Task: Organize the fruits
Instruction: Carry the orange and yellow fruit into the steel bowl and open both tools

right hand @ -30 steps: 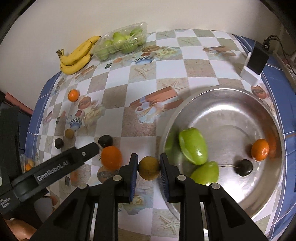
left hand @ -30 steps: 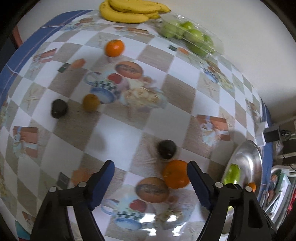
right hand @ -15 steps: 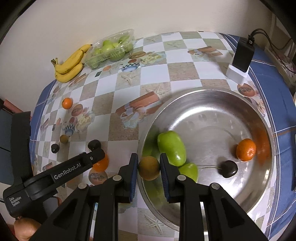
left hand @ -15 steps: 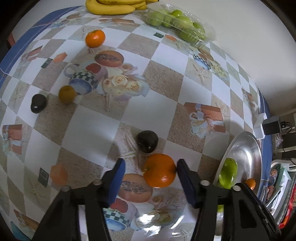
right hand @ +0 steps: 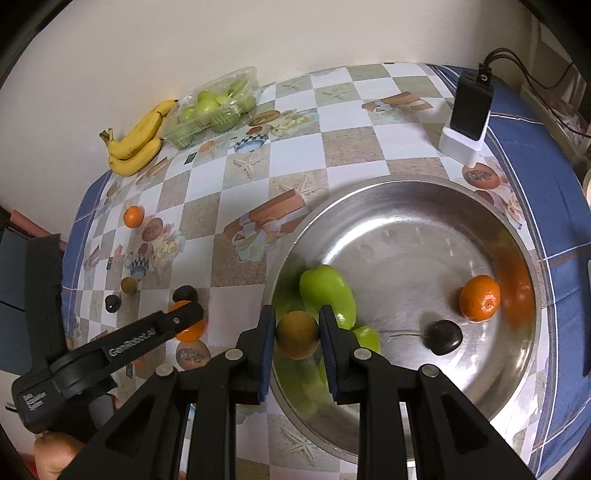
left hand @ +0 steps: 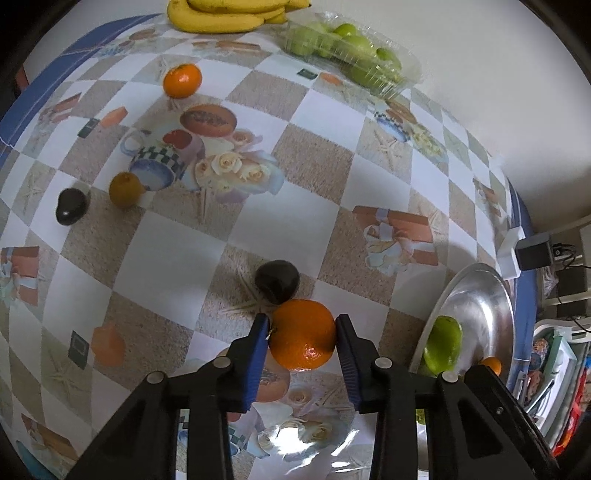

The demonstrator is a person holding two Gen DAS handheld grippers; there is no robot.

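My left gripper (left hand: pixel 301 325) is shut on a large orange (left hand: pixel 303 334) on the checked tablecloth, just in front of a dark fruit (left hand: pixel 277 280). My right gripper (right hand: pixel 297 325) is shut on a brownish-yellow fruit (right hand: pixel 296 334) and holds it over the near left rim of the steel bowl (right hand: pixel 424 192). The bowl holds two green fruits (right hand: pixel 327 295), an orange (right hand: pixel 479 298) and a dark fruit (right hand: pixel 445 336). On the cloth lie a small orange (left hand: pixel 182 80), a brownish fruit (left hand: pixel 125 189) and another dark fruit (left hand: pixel 71 206). The left gripper also shows in the right wrist view (right hand: pixel 184 317).
Bananas (left hand: pixel 221 16) and a clear pack of green fruits (left hand: pixel 351 48) lie at the far edge by the wall. A black charger on a white block (right hand: pixel 467 114) stands beyond the bowl. The bowl's rim (left hand: pixel 476 269) is to the right of the left gripper.
My left gripper moved forward and closed on the large orange. My right gripper carried the brownish-yellow fruit right, from over the cloth to over the bowl's rim.
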